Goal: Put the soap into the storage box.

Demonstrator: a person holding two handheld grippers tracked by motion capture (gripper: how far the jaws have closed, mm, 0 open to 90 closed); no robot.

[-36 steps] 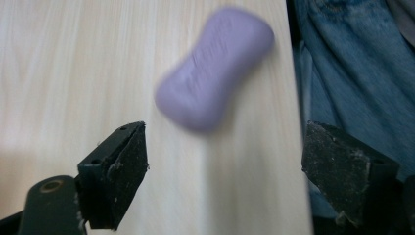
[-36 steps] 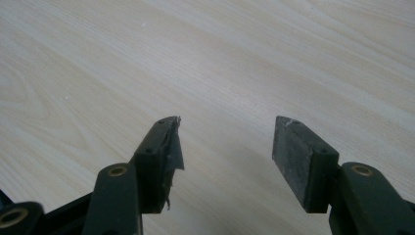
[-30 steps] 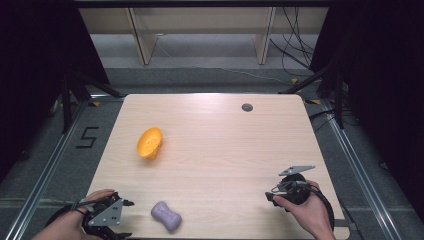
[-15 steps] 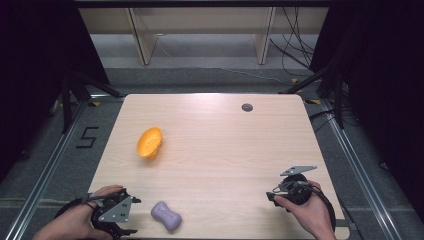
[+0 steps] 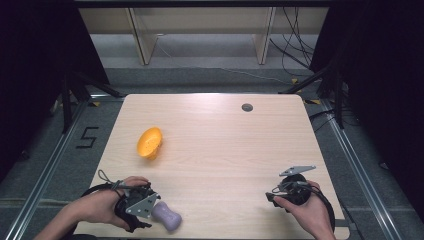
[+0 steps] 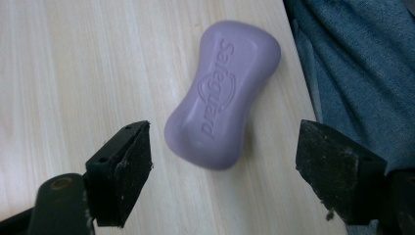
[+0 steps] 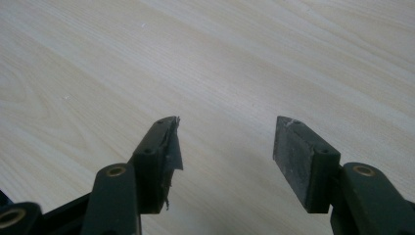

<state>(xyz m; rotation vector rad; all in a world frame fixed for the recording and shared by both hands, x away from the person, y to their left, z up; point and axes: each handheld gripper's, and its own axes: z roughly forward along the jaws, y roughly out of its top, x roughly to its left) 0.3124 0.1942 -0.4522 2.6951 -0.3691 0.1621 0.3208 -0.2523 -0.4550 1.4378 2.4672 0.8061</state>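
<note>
Your left gripper (image 6: 222,161) has just been closing a little, yet its jaws stand wide around the purple Safeguard soap bar (image 6: 222,93) at the table's (image 5: 225,150) near left edge, touching nothing. The bar looks hard, light and slick, so pinch its narrow waist. Farther right, your right gripper (image 7: 225,142) hangs open and empty.

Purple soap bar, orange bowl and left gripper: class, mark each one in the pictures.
purple soap bar (image 6: 222,95): left gripper view, on its embossed top face.
orange bowl (image 5: 149,142): high view, on its rounded outer wall.
left gripper (image 6: 222,161): left gripper view, midway between its open fingertips.
</note>
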